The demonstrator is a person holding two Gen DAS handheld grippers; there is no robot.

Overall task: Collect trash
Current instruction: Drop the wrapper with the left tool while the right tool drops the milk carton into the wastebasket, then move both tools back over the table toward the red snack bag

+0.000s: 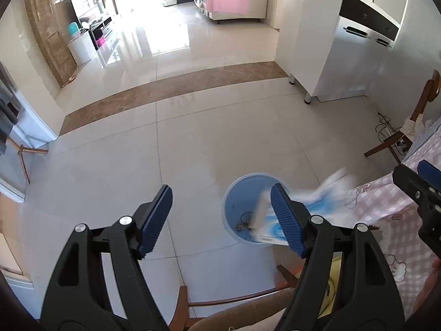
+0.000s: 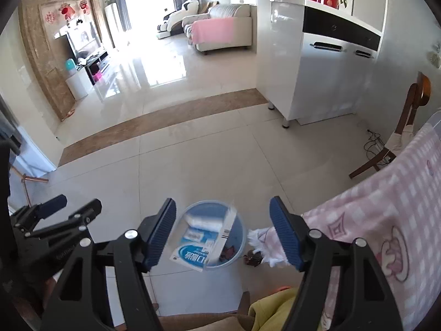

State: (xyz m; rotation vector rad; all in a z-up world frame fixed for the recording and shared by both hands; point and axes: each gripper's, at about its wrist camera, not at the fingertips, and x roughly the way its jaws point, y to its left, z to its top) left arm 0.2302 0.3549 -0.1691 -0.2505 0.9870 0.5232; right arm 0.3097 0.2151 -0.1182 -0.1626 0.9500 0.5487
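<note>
A round light-blue bin point(image 1: 234, 198) stands on the tiled floor below both grippers. My left gripper point(image 1: 222, 218) is open with nothing between its blue pads, and its right finger point(image 1: 286, 218) covers part of the bin. A blurred white-and-blue wrapper point(image 1: 319, 201) hangs in the air over the bin's right rim. In the right wrist view the bin point(image 2: 239, 237) holds white-and-blue packets, and a white-and-blue packet point(image 2: 193, 256) lies tilted over its front rim. My right gripper point(image 2: 223, 229) is open above it, touching nothing. Each gripper shows at the other view's edge: right gripper point(image 1: 413, 172), left gripper point(image 2: 71, 207).
A table with a pink checked cloth point(image 2: 386, 215) hangs close on the right, its fringe point(image 2: 261, 240) next to the bin. A small brown scrap point(image 2: 252, 259) lies on the floor beside the bin. A wooden chair point(image 2: 408, 127) and white cabinet point(image 2: 317, 82) stand beyond.
</note>
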